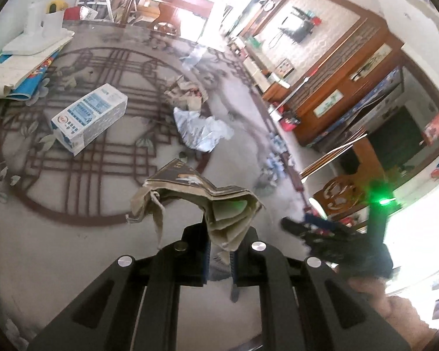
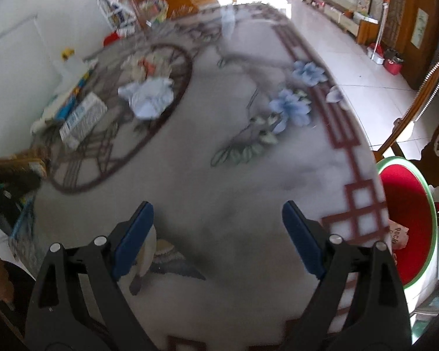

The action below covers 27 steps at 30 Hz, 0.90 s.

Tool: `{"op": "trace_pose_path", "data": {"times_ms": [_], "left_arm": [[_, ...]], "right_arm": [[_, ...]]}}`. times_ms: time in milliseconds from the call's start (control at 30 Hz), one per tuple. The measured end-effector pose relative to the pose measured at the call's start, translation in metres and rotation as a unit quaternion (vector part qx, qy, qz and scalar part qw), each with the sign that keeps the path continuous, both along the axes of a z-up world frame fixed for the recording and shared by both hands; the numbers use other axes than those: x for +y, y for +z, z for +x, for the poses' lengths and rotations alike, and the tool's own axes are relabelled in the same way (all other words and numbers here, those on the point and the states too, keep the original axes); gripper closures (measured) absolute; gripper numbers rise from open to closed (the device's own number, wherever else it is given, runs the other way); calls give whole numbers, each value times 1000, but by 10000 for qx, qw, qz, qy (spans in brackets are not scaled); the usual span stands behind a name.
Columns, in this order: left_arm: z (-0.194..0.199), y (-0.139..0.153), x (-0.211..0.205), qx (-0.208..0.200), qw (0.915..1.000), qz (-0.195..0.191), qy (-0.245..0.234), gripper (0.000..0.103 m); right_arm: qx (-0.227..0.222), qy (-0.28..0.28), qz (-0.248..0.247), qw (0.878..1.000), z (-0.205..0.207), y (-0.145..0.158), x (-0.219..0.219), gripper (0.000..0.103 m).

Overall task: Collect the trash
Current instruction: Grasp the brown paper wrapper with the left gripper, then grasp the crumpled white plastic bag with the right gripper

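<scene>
Currently my left gripper (image 1: 221,251) is clamped on a crumpled brown paper (image 1: 202,201), which sticks up and forward out of the jaws, lifted clear of the patterned table (image 1: 73,234). My right gripper (image 2: 218,239) stands wide apart with nothing between the pads, over bare tabletop. Beyond the held paper lie a silvery wrapper (image 1: 200,130), a paper wad (image 1: 184,93) and a blue-white carton (image 1: 89,118). The red bin (image 2: 406,204) sits off the table edge on my right side, just beside the right gripper. My judgement: the held paper must cross rightward to reach it.
</scene>
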<state>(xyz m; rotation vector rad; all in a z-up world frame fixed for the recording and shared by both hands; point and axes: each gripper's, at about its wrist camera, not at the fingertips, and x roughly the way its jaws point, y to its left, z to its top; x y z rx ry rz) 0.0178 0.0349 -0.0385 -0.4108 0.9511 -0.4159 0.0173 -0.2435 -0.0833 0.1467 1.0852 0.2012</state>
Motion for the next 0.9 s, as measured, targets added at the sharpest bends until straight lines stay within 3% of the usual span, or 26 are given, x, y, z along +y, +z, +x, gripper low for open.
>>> {"op": "trace_pose_path", "data": {"times_ms": [133,367,567,833,867,900], "left_arm": [[0,4,10,-34,9995,-316,29,95],[6,-1,24,70,9977,-632,226,95],[10,0,34,-56,9978,-452,490,95],[13,0,36,-97,9978,-405,522,95],[14,0,36,-92,9978,-395,527,95],[14,-1,36,-86,9978,-382,529,95]], "right_arm": [[84,-230,46,9997,15,-4,4,15],[-220,-363,131,9990,75,3,47,15],[-521,-414,231,9975,123,16,87,11],[-164,-241,-92,9995,146,-6,110,11],[-106,-193,-117,9997,146,-10,111,12],[-57,-131,-154,9998,145,-13,113,21]]}}
